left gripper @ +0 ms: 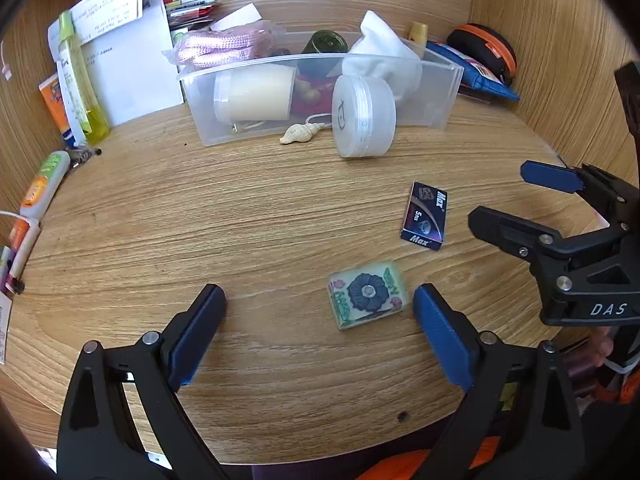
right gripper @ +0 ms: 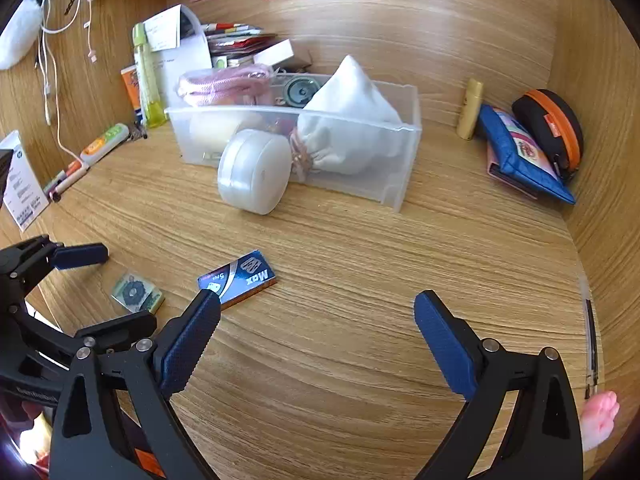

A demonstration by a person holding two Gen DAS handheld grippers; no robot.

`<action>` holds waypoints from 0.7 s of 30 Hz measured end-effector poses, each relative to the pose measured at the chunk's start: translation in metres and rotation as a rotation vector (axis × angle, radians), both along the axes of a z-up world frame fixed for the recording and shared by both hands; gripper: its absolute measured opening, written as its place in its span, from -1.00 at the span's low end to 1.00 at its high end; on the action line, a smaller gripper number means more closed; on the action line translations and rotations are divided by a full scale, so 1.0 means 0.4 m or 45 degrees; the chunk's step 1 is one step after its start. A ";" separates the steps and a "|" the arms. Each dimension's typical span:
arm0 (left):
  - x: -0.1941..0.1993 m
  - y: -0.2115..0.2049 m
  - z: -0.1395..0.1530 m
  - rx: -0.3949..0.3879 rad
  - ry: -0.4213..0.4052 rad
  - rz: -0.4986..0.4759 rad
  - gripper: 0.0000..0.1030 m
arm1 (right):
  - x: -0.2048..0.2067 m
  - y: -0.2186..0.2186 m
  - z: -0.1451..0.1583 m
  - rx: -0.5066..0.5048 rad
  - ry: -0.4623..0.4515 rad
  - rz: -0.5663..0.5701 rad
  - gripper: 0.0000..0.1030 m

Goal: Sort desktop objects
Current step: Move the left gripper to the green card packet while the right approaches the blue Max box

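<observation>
A clear resin tile with a dark flower [left gripper: 366, 296] lies flat on the wooden desk. It sits between the fingers of my open left gripper [left gripper: 316, 300], close to the right pad and not touching it. A dark blue "Max" box [left gripper: 425, 216] lies just beyond it. My right gripper [left gripper: 504, 196] hovers open to the right of that box. In the right wrist view my right gripper [right gripper: 316, 304] holds nothing, and the Max box [right gripper: 240, 278] lies off its left fingertip. There the left gripper [right gripper: 130, 287] straddles the tile [right gripper: 136, 293].
A clear plastic bin [left gripper: 440, 92] at the back holds a white pouch [right gripper: 348, 120], pink cord [left gripper: 224, 46] and a jar. A round white jar [left gripper: 364, 116] and a seashell [left gripper: 300, 133] lean at its front. A blue pouch [right gripper: 520, 156] and wooden walls close the right side.
</observation>
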State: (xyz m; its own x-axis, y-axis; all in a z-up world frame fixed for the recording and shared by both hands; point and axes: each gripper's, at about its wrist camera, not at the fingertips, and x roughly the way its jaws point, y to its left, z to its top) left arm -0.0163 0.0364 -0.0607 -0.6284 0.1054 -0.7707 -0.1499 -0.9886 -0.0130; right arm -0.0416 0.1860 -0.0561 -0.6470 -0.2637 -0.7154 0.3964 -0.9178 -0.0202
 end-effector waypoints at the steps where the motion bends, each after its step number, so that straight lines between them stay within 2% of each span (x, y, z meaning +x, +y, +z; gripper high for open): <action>1: 0.000 0.000 -0.001 -0.012 0.006 0.002 0.87 | -0.001 -0.004 -0.003 -0.005 -0.009 0.006 0.88; 11: -0.005 -0.081 0.000 -0.015 0.065 0.091 0.86 | -0.009 -0.060 -0.020 -0.037 -0.047 0.107 0.88; 13: -0.006 -0.102 -0.001 -0.001 0.070 0.107 0.81 | -0.011 -0.072 -0.025 -0.019 -0.051 0.122 0.85; 17: -0.015 -0.123 0.003 -0.006 0.086 0.118 0.58 | -0.014 -0.094 -0.033 0.019 -0.055 0.156 0.84; 21: -0.026 -0.117 0.005 -0.004 0.092 0.088 0.42 | -0.021 -0.109 -0.042 0.026 -0.087 0.183 0.67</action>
State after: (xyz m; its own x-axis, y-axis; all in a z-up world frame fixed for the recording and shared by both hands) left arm -0.0266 -0.0103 -0.0585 -0.6881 0.0574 -0.7234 -0.0818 -0.9966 -0.0013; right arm -0.0500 0.1426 -0.0730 -0.5535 -0.3353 -0.7624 0.5249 -0.8512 -0.0067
